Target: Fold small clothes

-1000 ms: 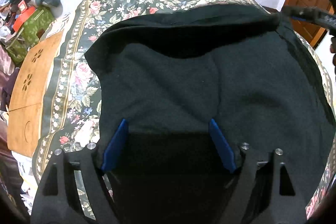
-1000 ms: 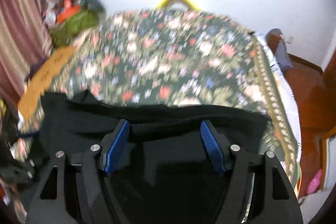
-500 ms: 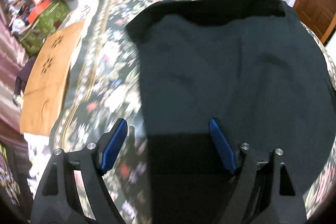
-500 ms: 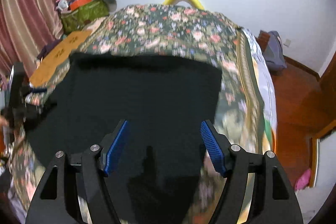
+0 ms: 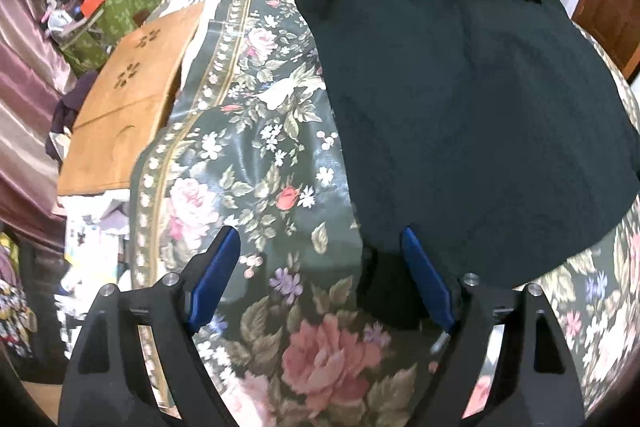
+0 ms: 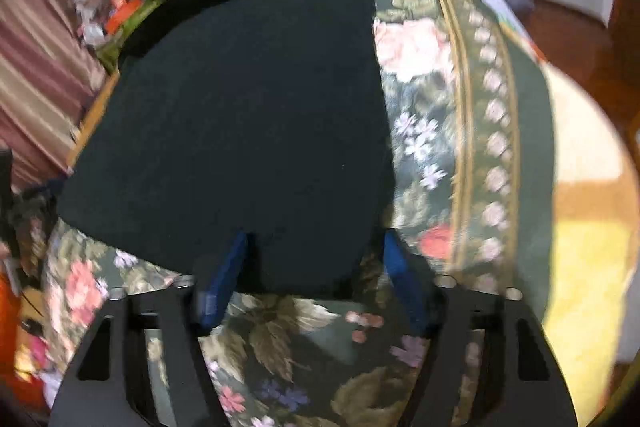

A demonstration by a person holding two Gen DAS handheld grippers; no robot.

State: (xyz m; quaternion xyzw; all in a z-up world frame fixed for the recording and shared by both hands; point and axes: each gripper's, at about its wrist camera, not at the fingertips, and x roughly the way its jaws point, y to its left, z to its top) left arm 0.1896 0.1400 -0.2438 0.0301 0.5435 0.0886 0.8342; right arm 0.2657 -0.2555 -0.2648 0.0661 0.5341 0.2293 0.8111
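While the left gripper (image 5: pixel 320 275) is standing wide apart over the floral bedspread (image 5: pixel 256 163), only its right blue pad (image 5: pixel 424 283) is touching the near left corner of the black garment (image 5: pixel 460 115); the left pad is hovering over bare flowers, so nothing is being clasped. The right gripper (image 6: pixel 314 275) has just been narrowing its jaws, and the garment's (image 6: pixel 240 107) near right corner is lying between its blue pads (image 6: pixel 224 275); blur is hiding whether they are pressing the cloth. The garment is lying flat on the bedspread (image 6: pixel 440 131), spreading away from both claws toward the far end of the bed, its long axis running away from the cameras and a darker folded band running across its far edge. Beyond the bed's left side, a cardboard box (image 5: pixel 132 95) is sitting beside a green bag (image 5: pixel 112 15) piled with clutter, with a striped curtain (image 6: pixel 36 75) hanging behind.
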